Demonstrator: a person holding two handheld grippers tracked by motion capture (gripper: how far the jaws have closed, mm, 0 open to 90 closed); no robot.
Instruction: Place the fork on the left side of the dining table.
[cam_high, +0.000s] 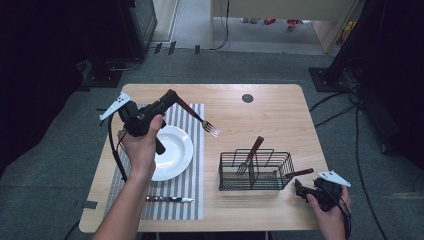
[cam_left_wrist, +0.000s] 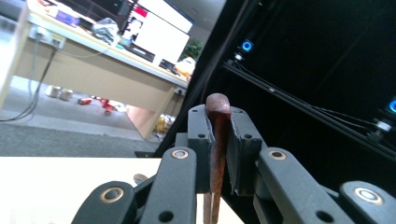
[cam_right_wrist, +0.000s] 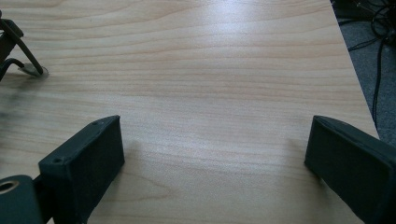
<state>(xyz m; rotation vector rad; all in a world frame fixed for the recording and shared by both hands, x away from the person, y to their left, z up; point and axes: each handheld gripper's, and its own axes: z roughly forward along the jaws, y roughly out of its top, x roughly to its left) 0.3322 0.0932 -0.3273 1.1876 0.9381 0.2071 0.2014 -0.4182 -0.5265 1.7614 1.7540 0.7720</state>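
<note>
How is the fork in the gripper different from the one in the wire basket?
The held fork hangs in the air, clamped by its handle in the left gripper, tines sloping down beside the plate. The basket fork leans inside the wire basket, handle up, free of any gripper. Both have reddish-brown handles and metal tines.

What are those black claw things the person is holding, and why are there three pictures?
They are grippers: hand-held tongs with two black jaws. The big picture looks down from above a wooden table. The other two pictures come from small cameras riding on each gripper.

The left gripper is shut on a fork with a reddish-brown handle, holding it in the air above the striped placemat. In its own camera you see the handle pinched between the jaws.

The right gripper is open and holds nothing; its camera shows bare table between the jaws.

Also on the table: a white plate, a knife and a black wire basket with another fork inside.
</note>
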